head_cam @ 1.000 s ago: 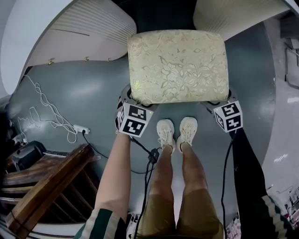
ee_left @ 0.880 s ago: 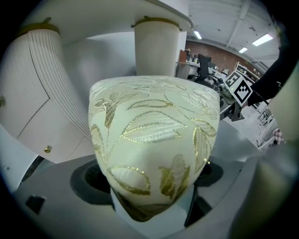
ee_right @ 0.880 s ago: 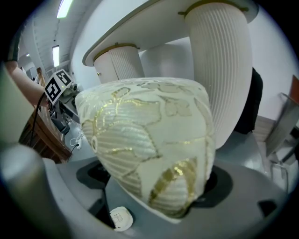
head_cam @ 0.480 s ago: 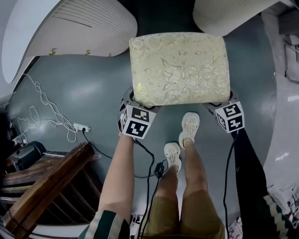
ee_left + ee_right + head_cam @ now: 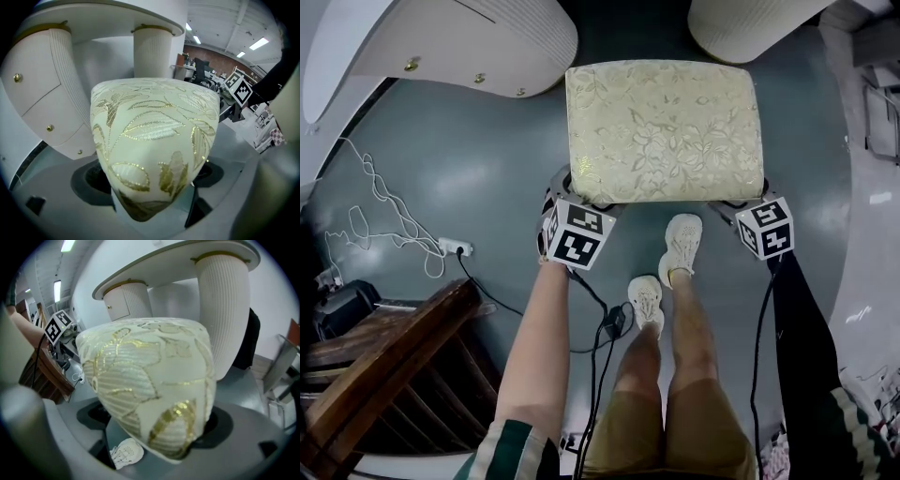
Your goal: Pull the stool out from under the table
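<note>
Grey-blue floor [image 5: 469, 178] takes up most of the head view, and the white table [image 5: 441, 37] hangs in from the top with a fluted pedestal on each side. The stool [image 5: 664, 129], with its cream seat and gold floral brocade, sits on the floor in front of the gap between those pedestals. Its whole top is showing, and the far corners are just beside the pedestal bases. Bottom left there's some dark wooden furniture [image 5: 384, 366], can't tell what exactly. The person's bare legs [image 5: 675, 375] come up the middle, right behind the stool's near edge. The left gripper [image 5: 567, 202] is clamped on the near left corner of the seat. In its own view that padded corner fills the space between the jaws, which are pinching it. Same deal on the other side: the right gripper [image 5: 752, 204] bites the near right corner, with the cushion wedged in its jaws. The white sneakers [image 5: 681, 246] are staggered, one up close to the stool and the other a bit back. A black cable [image 5: 600, 319] trails from the left gripper past the feet. Over on the left, a thin white cord [image 5: 375, 216] snakes across the floor to a small power strip [image 5: 455, 247].
</note>
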Motion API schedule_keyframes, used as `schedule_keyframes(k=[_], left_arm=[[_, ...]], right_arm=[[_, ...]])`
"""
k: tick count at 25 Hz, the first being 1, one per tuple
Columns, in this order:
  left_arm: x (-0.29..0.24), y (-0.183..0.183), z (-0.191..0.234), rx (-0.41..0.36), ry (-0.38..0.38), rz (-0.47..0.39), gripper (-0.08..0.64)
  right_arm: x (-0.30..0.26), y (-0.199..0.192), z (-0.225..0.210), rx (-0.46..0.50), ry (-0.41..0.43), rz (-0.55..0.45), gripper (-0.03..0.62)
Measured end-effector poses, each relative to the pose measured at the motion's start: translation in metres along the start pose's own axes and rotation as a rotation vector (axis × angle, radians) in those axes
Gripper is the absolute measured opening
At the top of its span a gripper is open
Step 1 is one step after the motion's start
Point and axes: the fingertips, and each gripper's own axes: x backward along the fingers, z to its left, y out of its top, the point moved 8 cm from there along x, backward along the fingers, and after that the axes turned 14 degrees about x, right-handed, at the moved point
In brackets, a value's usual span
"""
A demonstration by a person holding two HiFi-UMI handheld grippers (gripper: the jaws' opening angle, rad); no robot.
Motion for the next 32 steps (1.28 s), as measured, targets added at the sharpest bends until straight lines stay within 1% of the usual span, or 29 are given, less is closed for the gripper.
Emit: schedule_keyframes(k=[5, 8, 10, 14, 21, 25, 28, 32], left_arm=[[0.000, 0.001, 0.001, 0.038, -0.036, 0.038, 0.497], [0.004, 0.003, 0.001, 0.043, -0.042, 0.050, 0.495], [0.004, 0.004, 0.001, 0.028, -0.028, 0.034, 0.495], [-0.001, -0.002, 0.000, -0.014, 0.018, -0.016, 0.494], [-0.007, -0.005, 0.006, -0.077, 0.065, -0.050, 0.491], [-0.007, 0.001, 0.009, -0.095, 0.070, -0.053, 0.491], [-0.004, -0.002, 0.008, -0.096, 0.066, -0.035, 0.489], [0.000, 0.003, 0.008, -0.098, 0.064, -0.020, 0.488]], right_arm=[[0.006, 0.006, -0.002, -0.007, 0.025, 0.057, 0.525], [0.010, 0.010, -0.002, -0.015, 0.036, 0.077, 0.525], [0.008, 0.008, -0.002, -0.016, 0.032, 0.060, 0.525], [-0.008, -0.004, -0.001, -0.003, 0.004, -0.007, 0.525], [-0.027, -0.013, 0.003, -0.018, -0.017, -0.061, 0.523], [-0.029, -0.010, 0.001, -0.030, -0.025, -0.061, 0.522], [-0.027, -0.012, 0.007, -0.047, -0.011, -0.044, 0.522], [-0.025, -0.009, 0.005, -0.065, 0.005, -0.021, 0.520]])
